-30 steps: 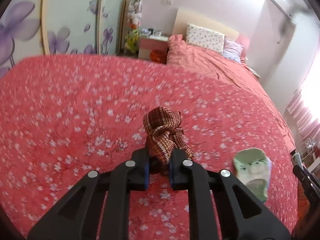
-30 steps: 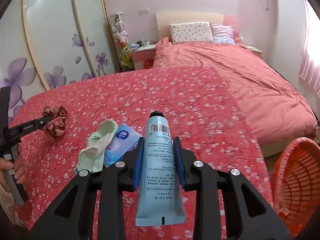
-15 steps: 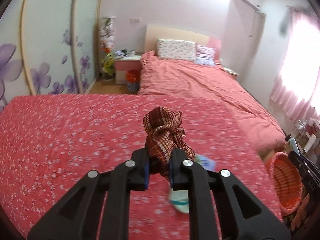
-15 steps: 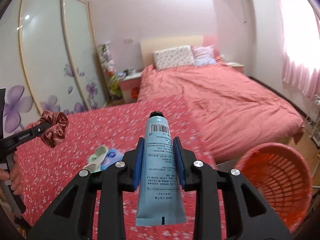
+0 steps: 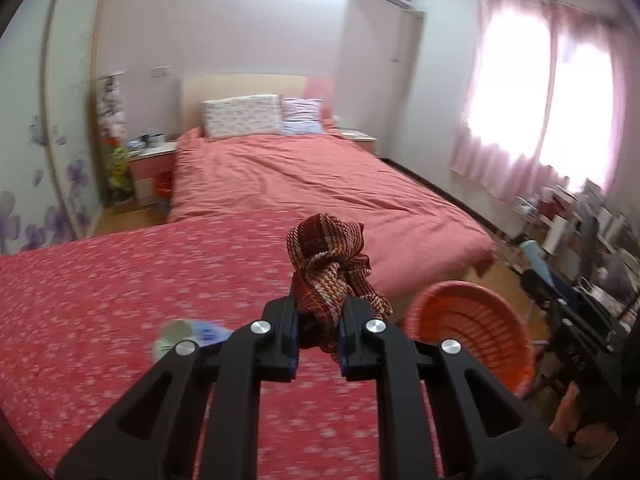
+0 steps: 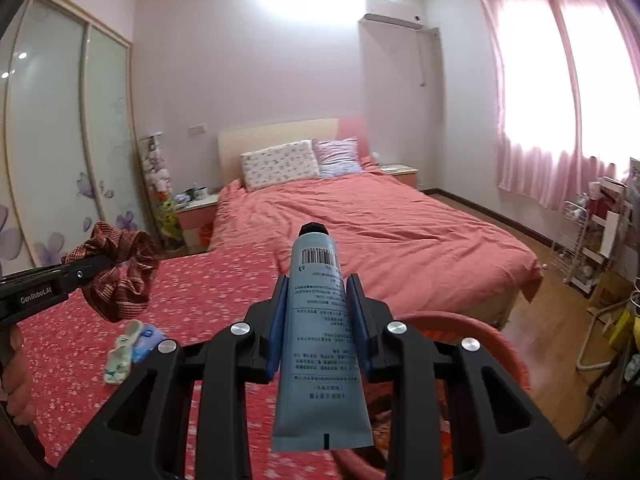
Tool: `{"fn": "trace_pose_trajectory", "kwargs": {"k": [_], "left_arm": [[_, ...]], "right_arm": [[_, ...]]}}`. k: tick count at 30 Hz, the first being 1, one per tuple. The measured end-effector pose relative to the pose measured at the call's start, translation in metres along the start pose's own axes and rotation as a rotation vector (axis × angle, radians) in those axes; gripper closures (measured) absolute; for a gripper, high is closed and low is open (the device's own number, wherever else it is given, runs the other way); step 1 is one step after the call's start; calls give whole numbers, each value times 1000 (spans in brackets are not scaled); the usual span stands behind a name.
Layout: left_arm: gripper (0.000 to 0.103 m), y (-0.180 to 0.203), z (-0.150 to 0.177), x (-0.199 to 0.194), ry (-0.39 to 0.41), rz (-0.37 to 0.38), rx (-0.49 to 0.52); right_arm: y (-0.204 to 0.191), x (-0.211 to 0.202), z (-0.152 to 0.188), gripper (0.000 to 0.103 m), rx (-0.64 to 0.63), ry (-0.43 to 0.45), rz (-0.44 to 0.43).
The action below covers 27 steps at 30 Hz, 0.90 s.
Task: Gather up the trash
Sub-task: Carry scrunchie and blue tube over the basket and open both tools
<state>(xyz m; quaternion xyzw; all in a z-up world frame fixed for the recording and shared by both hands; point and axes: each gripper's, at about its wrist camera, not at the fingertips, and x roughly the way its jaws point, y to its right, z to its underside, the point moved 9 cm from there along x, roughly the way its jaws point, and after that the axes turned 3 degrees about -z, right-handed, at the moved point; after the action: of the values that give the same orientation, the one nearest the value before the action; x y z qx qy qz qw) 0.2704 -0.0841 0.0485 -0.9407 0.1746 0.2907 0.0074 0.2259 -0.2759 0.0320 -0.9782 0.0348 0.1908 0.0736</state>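
My left gripper (image 5: 318, 330) is shut on a brown checked scrunchie (image 5: 328, 264) and holds it in the air above the floral red cover (image 5: 100, 300). The scrunchie also shows at the left of the right wrist view (image 6: 120, 272). My right gripper (image 6: 318, 308) is shut on a pale blue tube (image 6: 320, 340) with a black cap, held over the orange basket (image 6: 472, 328). The basket (image 5: 468, 328) stands on the floor right of the cover. A green sock (image 6: 120, 354) and a blue packet (image 6: 148, 340) lie on the cover.
A bed with a pink quilt (image 6: 380, 232) lies straight ahead, with a nightstand (image 6: 196, 208) at its left. Sliding wardrobe doors (image 6: 60, 160) line the left wall. A cluttered rack and shelves (image 6: 592, 240) stand at the right under the curtained window.
Both grippers have risen and swung right toward the basket, each keeping its load. The basket has come into the left wrist view, and the sock and packet now lie lower left.
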Motion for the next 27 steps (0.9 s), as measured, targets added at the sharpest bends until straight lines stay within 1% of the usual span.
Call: {"fn": "trace_pose_trajectory", "kwargs": {"k": [5, 8, 13, 21, 27], "left_arm": [[88, 57, 6, 15, -24, 85, 33], [88, 93, 13, 30, -48, 139, 55], [88, 137, 27, 50, -84, 201, 86], [88, 179, 48, 80, -152, 259, 119], [87, 198, 65, 102, -204, 271, 130]], "right_arm": [[31, -2, 5, 73, 50, 3, 45], [57, -2, 11, 73, 90, 0, 79], [87, 7, 21, 73, 143, -14, 112], [114, 11, 38, 73, 194, -35, 126], [131, 19, 44, 73, 241, -49, 121]]}}
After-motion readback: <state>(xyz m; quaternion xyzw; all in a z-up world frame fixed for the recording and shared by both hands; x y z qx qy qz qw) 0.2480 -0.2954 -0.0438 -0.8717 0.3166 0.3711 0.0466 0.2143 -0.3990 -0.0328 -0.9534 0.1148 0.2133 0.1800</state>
